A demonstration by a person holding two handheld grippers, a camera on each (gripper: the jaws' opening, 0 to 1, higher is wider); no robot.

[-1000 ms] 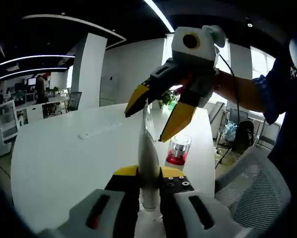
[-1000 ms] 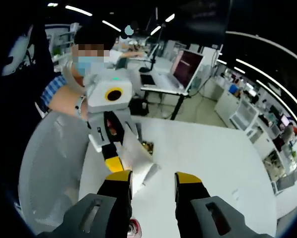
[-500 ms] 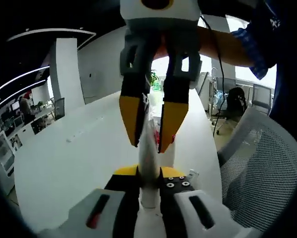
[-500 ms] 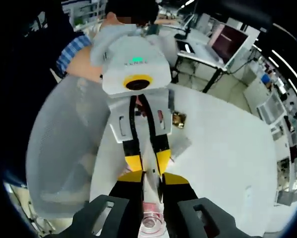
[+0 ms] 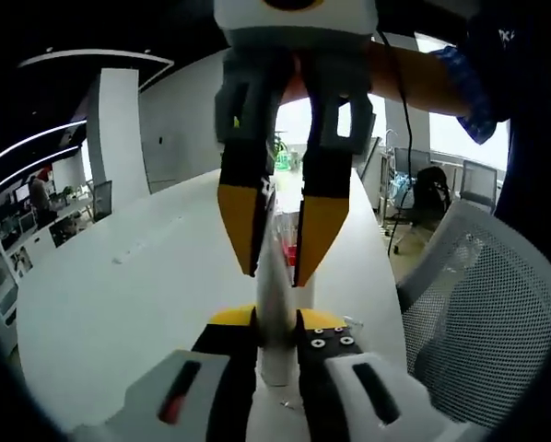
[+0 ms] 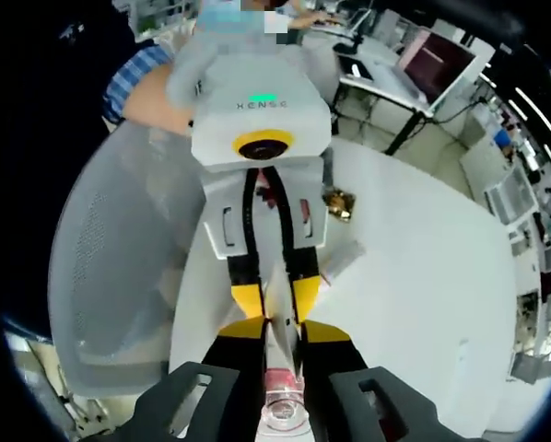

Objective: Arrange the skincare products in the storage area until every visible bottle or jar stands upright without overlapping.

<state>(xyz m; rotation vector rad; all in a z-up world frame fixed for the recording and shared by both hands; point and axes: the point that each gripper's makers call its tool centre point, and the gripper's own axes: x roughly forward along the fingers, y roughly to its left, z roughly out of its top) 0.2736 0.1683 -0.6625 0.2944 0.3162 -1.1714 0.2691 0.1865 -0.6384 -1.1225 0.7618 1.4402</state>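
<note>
Left gripper [image 5: 275,324]: its yellow-tipped jaws are pressed onto the lower part of a slim white squeeze tube [image 5: 274,299].
Right gripper [image 6: 278,333]: its jaws are pinched on the flat sealed end of the tube [image 6: 279,324]; it is seen from the front in the left gripper view [image 5: 282,249], yellow tips straddling the tube.
Tube: held between both grippers, above the round white table [image 5: 119,295].
Jar: a clear-capped, red-banded jar [image 6: 281,403] is seen between the right gripper's jaws, below the tube.
Surroundings: a grey mesh chair [image 5: 469,304] stands beside the table.
</note>
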